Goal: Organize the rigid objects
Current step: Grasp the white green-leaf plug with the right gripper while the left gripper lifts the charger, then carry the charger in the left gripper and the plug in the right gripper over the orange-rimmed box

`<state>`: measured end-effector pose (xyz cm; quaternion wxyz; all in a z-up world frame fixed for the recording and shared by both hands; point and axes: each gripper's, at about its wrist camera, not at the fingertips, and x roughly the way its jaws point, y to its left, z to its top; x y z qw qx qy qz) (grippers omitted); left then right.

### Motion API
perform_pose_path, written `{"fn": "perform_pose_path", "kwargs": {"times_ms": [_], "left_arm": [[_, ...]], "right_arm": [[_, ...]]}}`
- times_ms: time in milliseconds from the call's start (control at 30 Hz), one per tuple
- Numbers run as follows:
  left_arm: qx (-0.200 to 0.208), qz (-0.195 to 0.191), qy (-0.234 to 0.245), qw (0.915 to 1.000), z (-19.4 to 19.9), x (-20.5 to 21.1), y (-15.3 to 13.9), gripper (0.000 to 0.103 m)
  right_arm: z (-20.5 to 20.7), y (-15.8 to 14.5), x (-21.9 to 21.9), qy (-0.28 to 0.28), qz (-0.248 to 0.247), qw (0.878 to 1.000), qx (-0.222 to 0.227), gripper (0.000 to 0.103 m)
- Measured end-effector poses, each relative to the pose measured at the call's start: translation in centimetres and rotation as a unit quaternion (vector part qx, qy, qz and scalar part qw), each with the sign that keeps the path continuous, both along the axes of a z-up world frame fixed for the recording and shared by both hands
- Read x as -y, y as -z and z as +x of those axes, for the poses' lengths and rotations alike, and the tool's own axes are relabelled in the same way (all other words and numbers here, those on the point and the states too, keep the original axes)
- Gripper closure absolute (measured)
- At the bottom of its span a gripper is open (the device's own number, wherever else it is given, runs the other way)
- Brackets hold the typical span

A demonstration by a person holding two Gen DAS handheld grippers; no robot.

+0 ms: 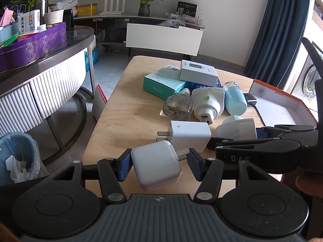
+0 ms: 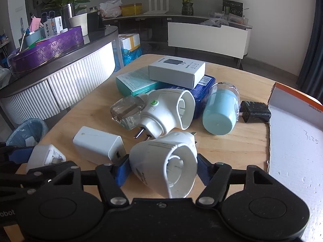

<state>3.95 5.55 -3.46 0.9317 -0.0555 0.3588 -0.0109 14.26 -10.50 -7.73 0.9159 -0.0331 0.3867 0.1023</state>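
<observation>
Left wrist view showed your left gripper [image 1: 157,164] set about a small white rounded charger [image 1: 156,164] at the near edge of the wooden table [image 1: 125,109]. Its blue pads [image 1: 125,166] stood apart: the left pad touched the charger's side, while the right pad sat just beside the prongs, so whether it truly pinched there you could not tell.

Right wrist view showed your right gripper [image 2: 162,168] with both pads against a white plug-in diffuser [image 2: 165,165] lying on its side, open mouth toward the camera, jaws drawn in on its body.

Counting outward, you had two white chargers, the held one and a blockier white adapter [image 1: 189,136] just beyond it. You had two white diffusers, the held one and a second diffuser [image 2: 166,111] with a green button, touching a clear glass refill bottle [image 2: 126,113]. One pale blue cylinder [image 2: 220,113] lay to the right of that, with one small black adapter [image 2: 255,112] farther right.

Three boxes were stacked at the far side: a teal box [image 1: 163,81], a dark blue box [image 2: 202,92], and a white box [image 2: 176,73] on top.

One open orange-rimmed box [image 2: 296,141] lay at the right edge.
</observation>
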Motion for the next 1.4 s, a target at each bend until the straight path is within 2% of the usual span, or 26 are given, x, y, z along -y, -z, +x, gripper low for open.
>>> {"fn": "perform_pose_path", "kwargs": {"times_ms": [333,733,1000,1400], "left_arm": [[0.013,-0.004,0.028,0.9995,0.7,1.8,-1.5,0.044],[0.02,0.004,0.095,0.9953,2.4,6.3,-3.3,0.044],[0.026,0.002,0.135,0.9906,3.5,9.4,-4.2,0.044],[0.029,0.002,0.166,0.9857,4.7,14.1,-4.7,0.044]], "right_arm": [[-2.7,-3.4,2.9,0.027,0.024,0.998,0.044,0.023],[-5.0,-6.9,8.3,0.09,0.03,0.993,0.074,0.023],[-6.4,-8.0,12.1,0.138,0.027,0.986,0.086,0.023],[-8.2,-8.7,17.3,0.196,0.033,0.975,0.101,0.023]]}}
